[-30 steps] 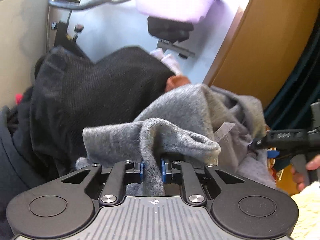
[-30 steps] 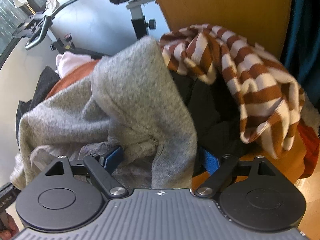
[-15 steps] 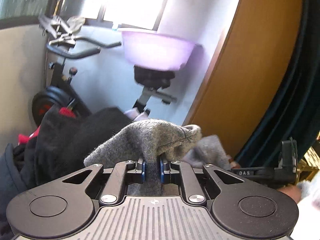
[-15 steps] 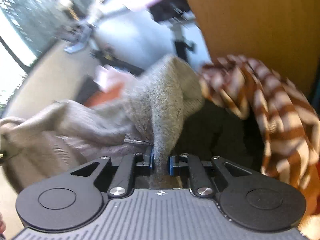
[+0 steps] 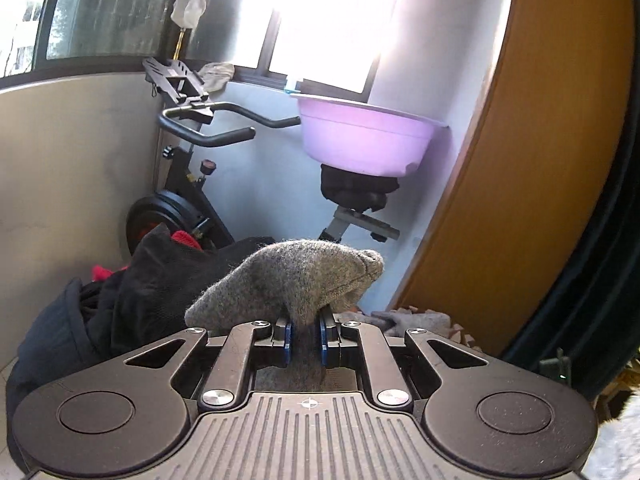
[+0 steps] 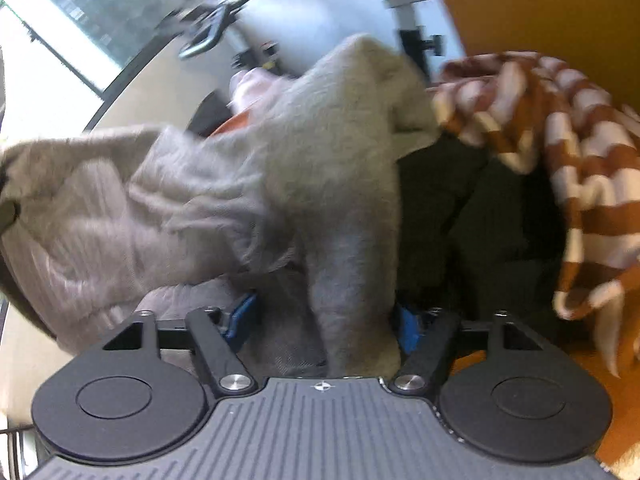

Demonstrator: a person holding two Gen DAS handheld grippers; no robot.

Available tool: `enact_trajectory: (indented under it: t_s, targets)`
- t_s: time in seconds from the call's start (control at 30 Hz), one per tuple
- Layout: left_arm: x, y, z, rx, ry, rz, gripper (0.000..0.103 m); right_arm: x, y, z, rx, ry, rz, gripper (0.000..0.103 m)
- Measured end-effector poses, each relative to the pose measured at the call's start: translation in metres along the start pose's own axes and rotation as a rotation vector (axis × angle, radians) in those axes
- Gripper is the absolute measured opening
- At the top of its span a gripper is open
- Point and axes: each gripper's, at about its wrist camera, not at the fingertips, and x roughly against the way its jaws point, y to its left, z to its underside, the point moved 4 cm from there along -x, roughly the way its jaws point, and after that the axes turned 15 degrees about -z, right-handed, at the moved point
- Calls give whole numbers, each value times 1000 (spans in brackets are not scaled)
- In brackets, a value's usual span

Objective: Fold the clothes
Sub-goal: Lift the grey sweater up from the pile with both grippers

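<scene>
My left gripper (image 5: 306, 340) is shut on a fold of the grey knit garment (image 5: 288, 280) and holds it lifted, so the cloth bunches over the pads. In the right wrist view the same grey garment (image 6: 328, 168) stretches from the far left across to my right gripper (image 6: 326, 324). That gripper's jaws are opening and stand wide apart. A thick hanging fold of the grey cloth lies between the blue pads (image 6: 406, 330), loose, not pinched. The picture is blurred by motion.
A brown-and-white striped garment (image 6: 560, 128) and a black one (image 6: 472, 220) lie right of the grey cloth. A pile of black clothes (image 5: 152, 280) sits at the left. Behind stand an exercise bike (image 5: 192, 184), a purple basin (image 5: 360, 140) and a wooden panel (image 5: 540, 160).
My left gripper has risen with the grey garment, and the clothes pile has sunk low in its view. My right gripper closed on the grey fold, then spread its jaws again.
</scene>
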Motion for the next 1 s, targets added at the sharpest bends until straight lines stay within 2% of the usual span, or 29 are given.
enact_trajectory:
  t_s: [0.07,0.1,0.23,0.4,0.5,0.57,0.63,0.73,0.87,1.0]
  targets:
    - [16,-4,-2,-3,-26,8,11,2,13,-4,77,13,19,15]
    - [22,-5,-4,-2,-39,16,11,9,20,-8,96,-6,15,13]
    - [47,-11,-21,-13,-101,64,11,56,40,-26,98,-178,-43,10]
    - [84,-16,-35,-93,-207,179,11,122,59,-37,99,-399,-15,10]
    - [98,-6,-23,-114,-188,207,11,143,66,-27,69,-467,31,10]
    - [98,1,-9,-129,-153,250,11,144,71,-16,45,-474,66,10]
    - [88,5,0,-190,-121,286,11,138,76,-5,32,-458,116,10]
    - [64,9,-2,-252,-79,287,11,132,85,10,26,-420,197,10]
    - [38,24,-1,-193,-33,276,11,116,89,27,12,-387,218,10]
    - [15,35,10,-145,25,216,11,92,75,42,17,-291,206,10]
